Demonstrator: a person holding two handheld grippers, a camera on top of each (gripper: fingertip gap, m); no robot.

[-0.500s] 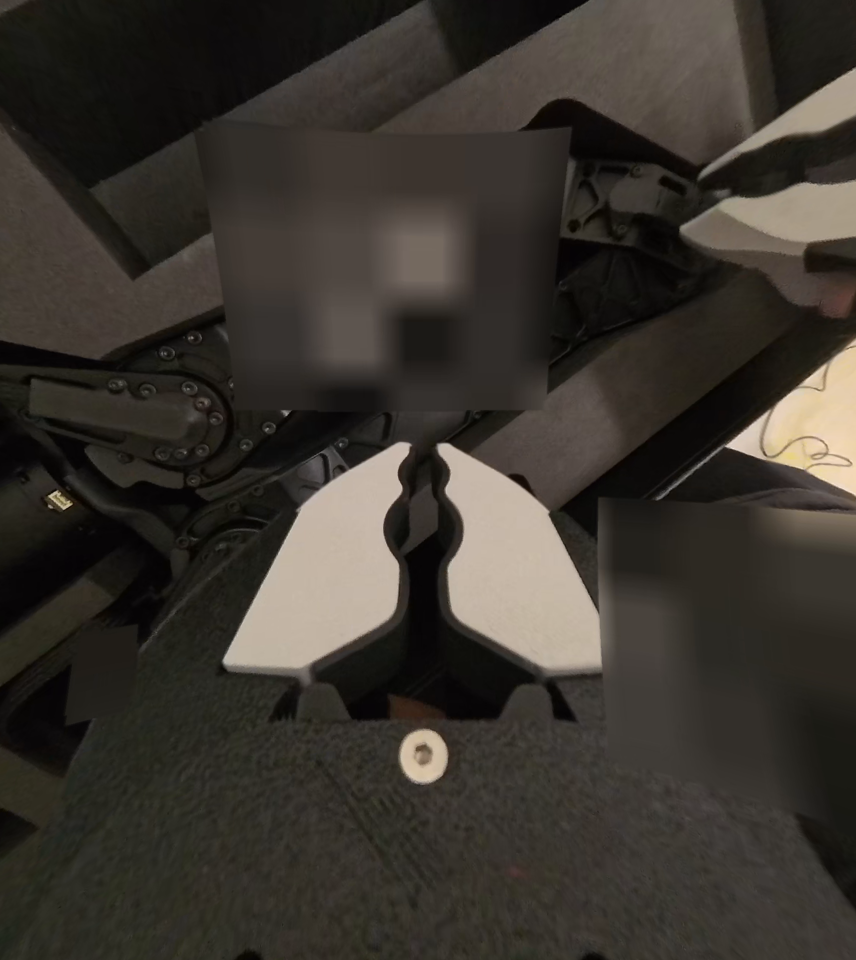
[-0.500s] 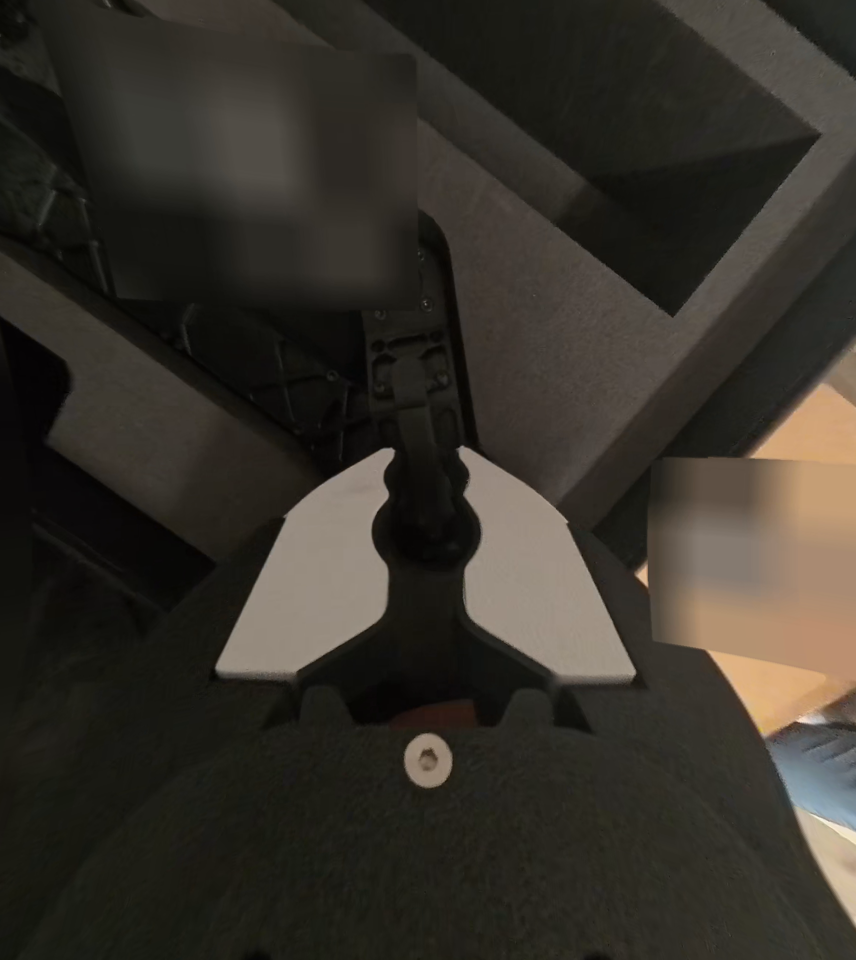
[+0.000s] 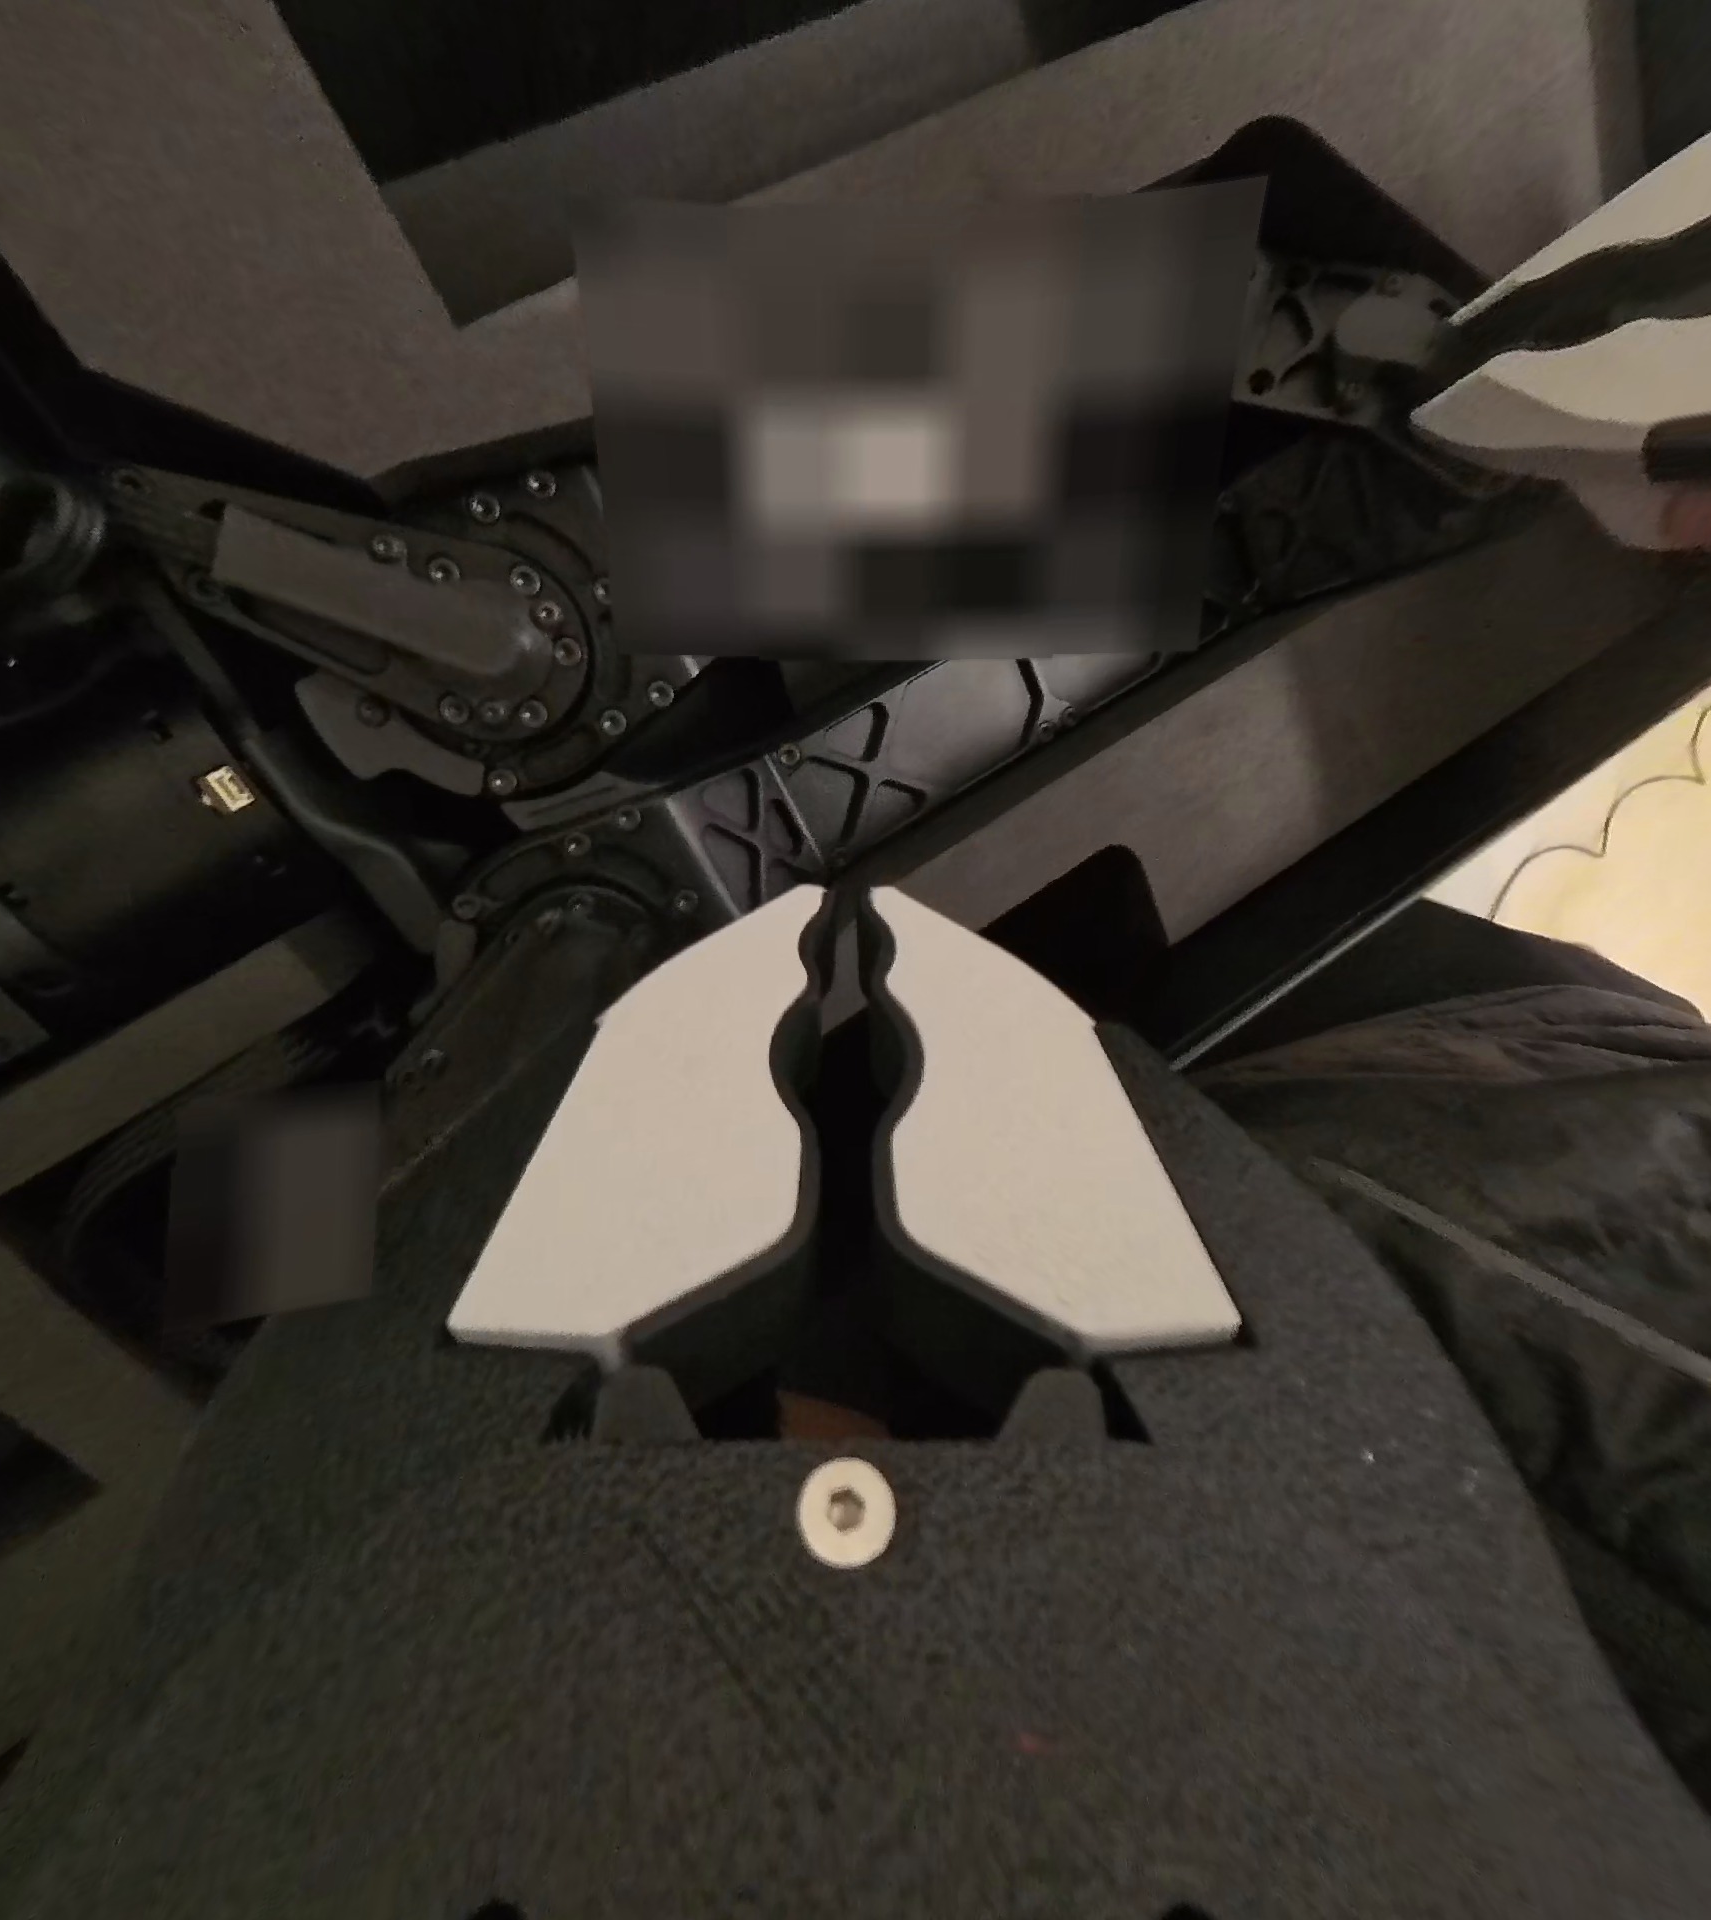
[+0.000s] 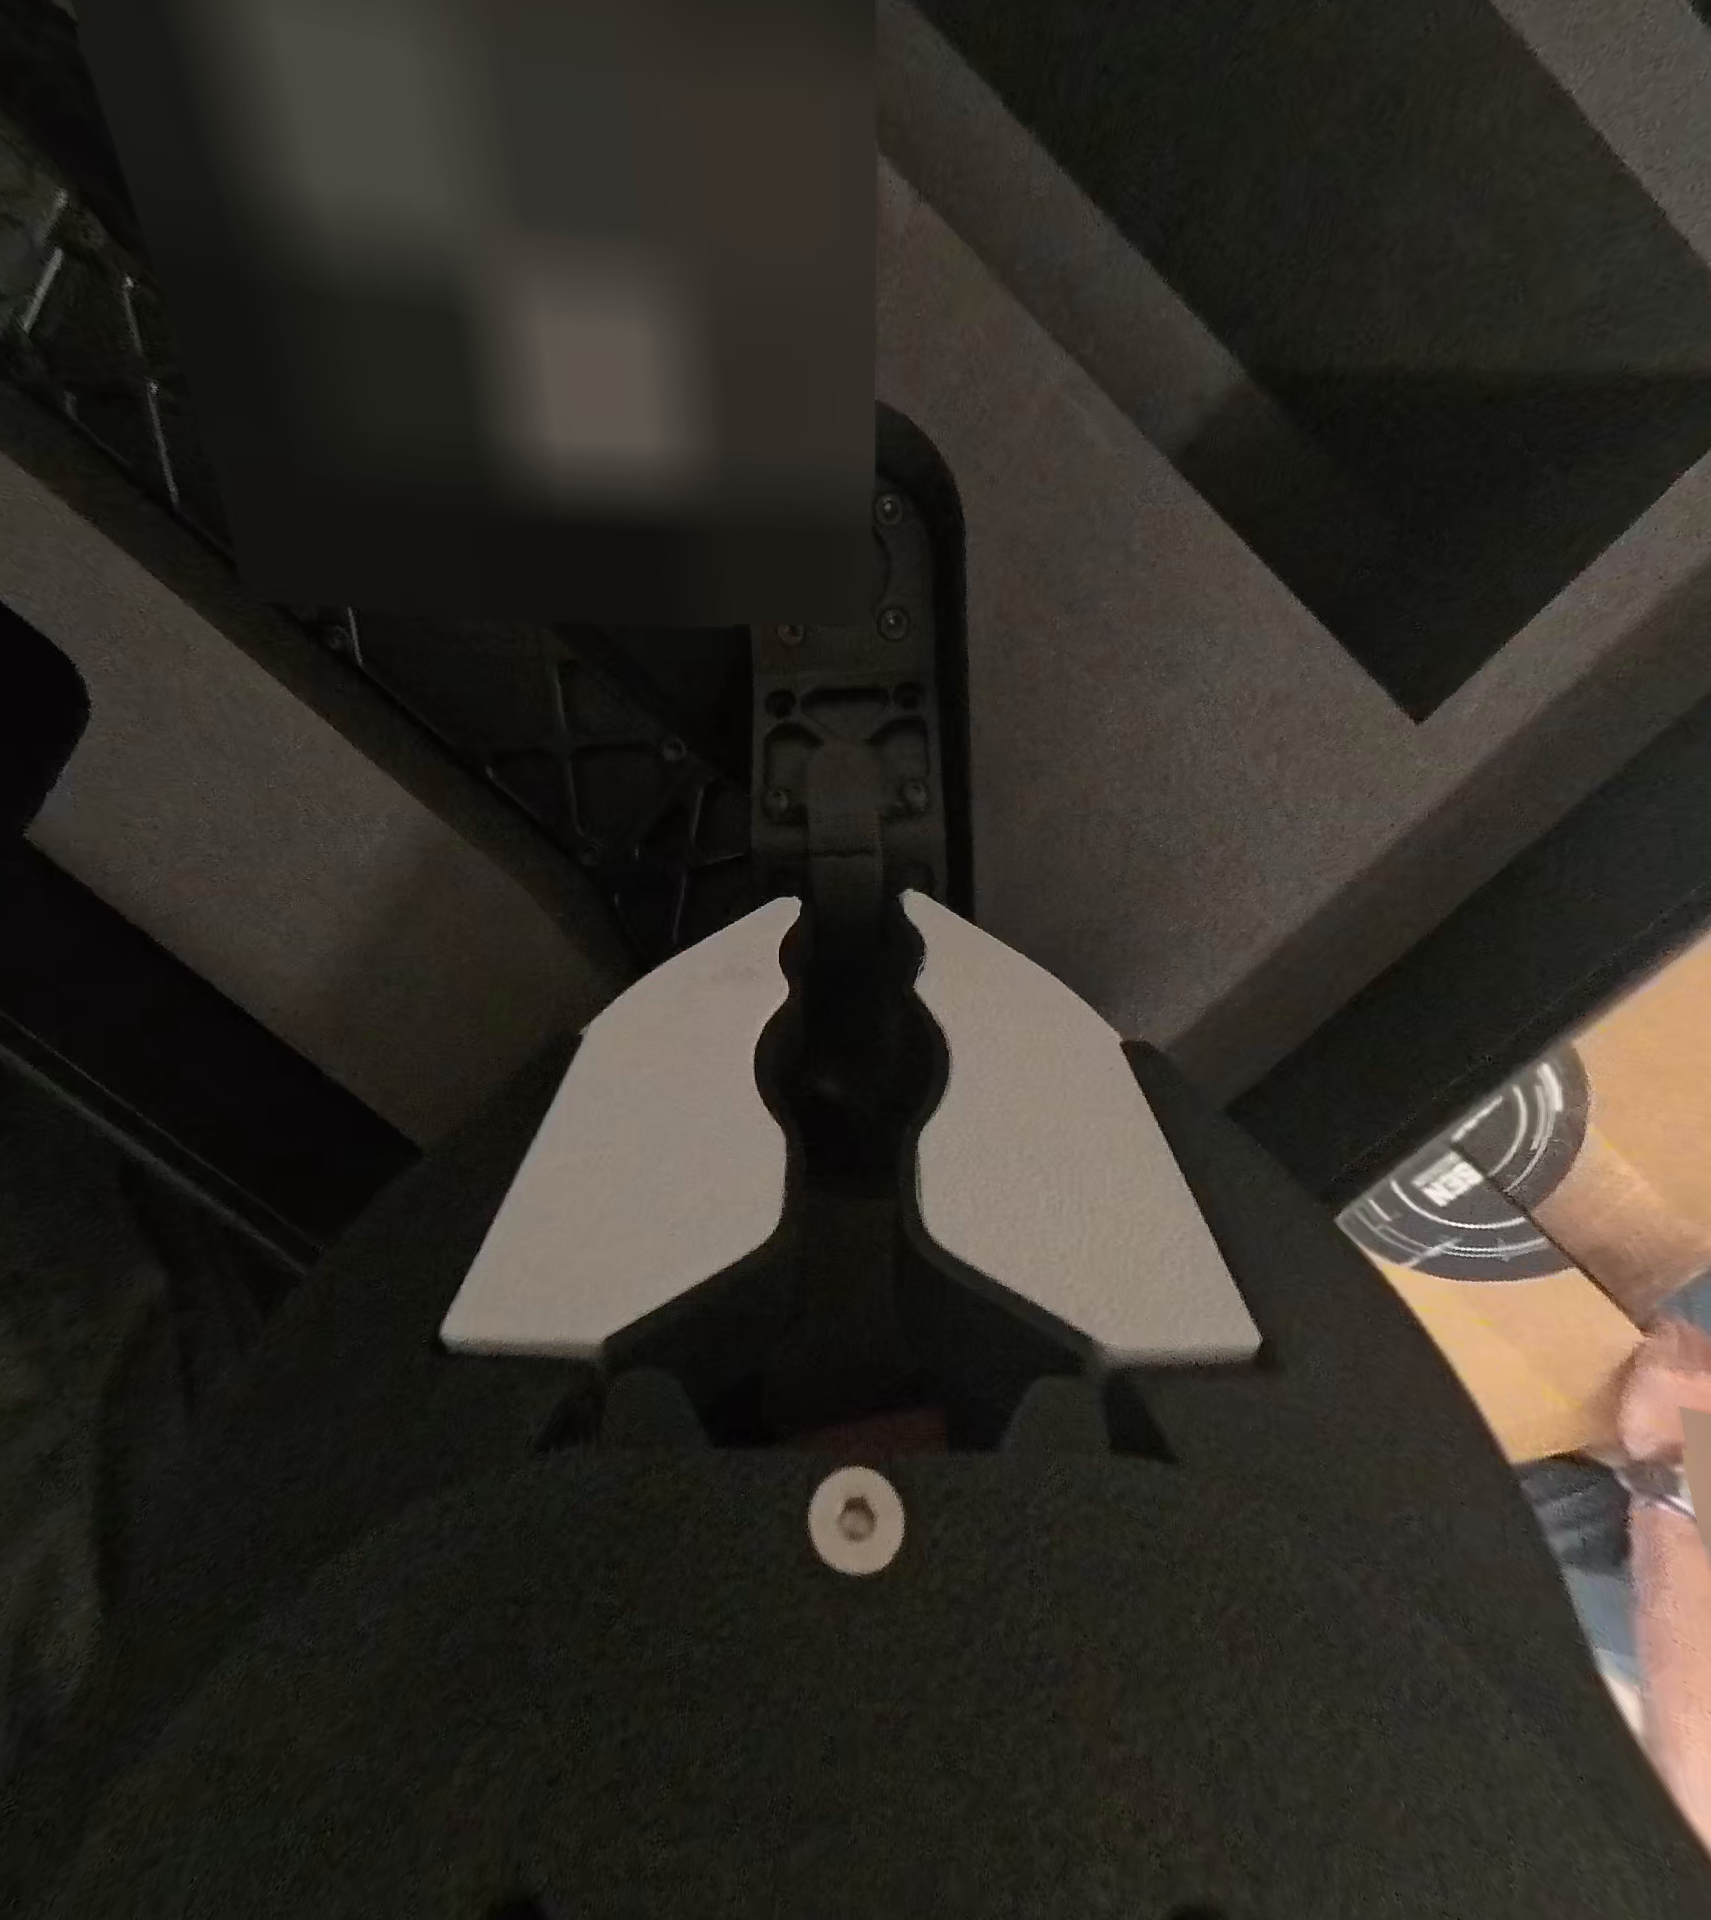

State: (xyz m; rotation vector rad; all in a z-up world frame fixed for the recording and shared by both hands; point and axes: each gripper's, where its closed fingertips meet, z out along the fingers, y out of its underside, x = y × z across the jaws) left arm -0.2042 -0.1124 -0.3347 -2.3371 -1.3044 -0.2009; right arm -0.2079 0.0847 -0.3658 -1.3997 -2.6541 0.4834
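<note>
A black machine with bolted round joints [image 3: 508,634] and a ribbed body [image 3: 892,748] lies in cut-outs of a grey foam insert [image 3: 207,208]. My left gripper [image 3: 843,902] is shut, its tips just over the edge of the ribbed body where it meets the foam, with nothing visibly held. My right gripper [image 4: 851,909] is shut on a black strap-like piece [image 4: 843,821] that comes off a bolted black bracket [image 4: 846,717] at the end of the machine. The right gripper also shows in the left wrist view [image 3: 1516,343] at the upper right, closed on that piece.
The foam insert [image 4: 1194,675] has deep rectangular pockets [image 4: 1402,343] beyond the right gripper. The case's dark rim [image 3: 1402,862] runs diagonally. Dark cloth [image 3: 1505,1299] lies at the lower right. A person's arm [image 4: 1703,1558] and a cardboard box [image 4: 1661,1039] show beyond the case. Left tips to right tips: about 20 centimeters. My right tips are about 25 centimeters from the grey foam insert [image 3: 207,208], my left tips only 12 centimeters.
The left gripper has shifted, so the machine's joints now sit higher and more to the right in its view. The right gripper has hardly moved and still grips the strap-like piece.
</note>
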